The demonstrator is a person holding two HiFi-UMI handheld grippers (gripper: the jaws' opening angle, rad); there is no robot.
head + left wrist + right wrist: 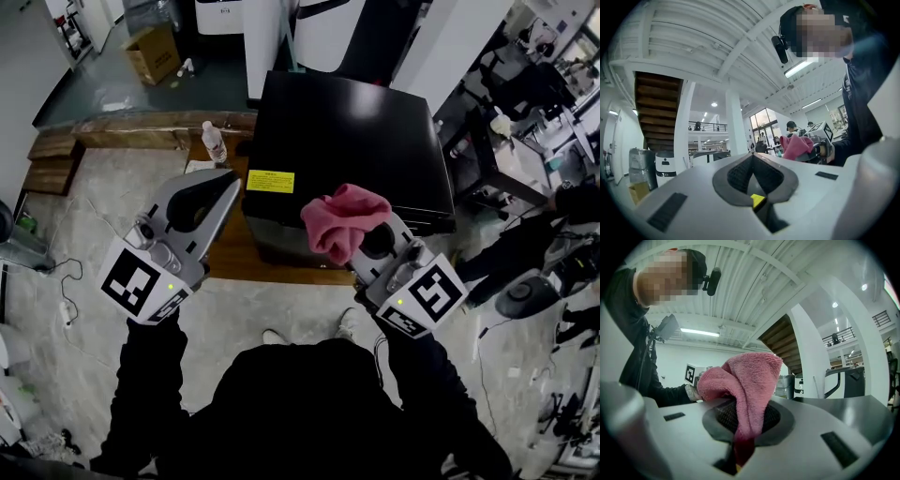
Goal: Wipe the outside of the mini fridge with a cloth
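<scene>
While your right claw (370, 242) is pinched tight on the pink cloth (342, 220), the cloth sits up in the air, over the front edge of the black fridge (347, 141) as you look down, not on it. Your left claw (225, 183) is closed with nothing in it. The cloth looks soft, light and floppy, so it may bunch up. Hold a thick fold and press a flat part on the fridge.

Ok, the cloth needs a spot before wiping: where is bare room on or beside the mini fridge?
The mini fridge top is bare behind and right of the yellow label. The wooden platform strip along its front looks free. Its left side is more crowded: a water bottle stands there.
</scene>
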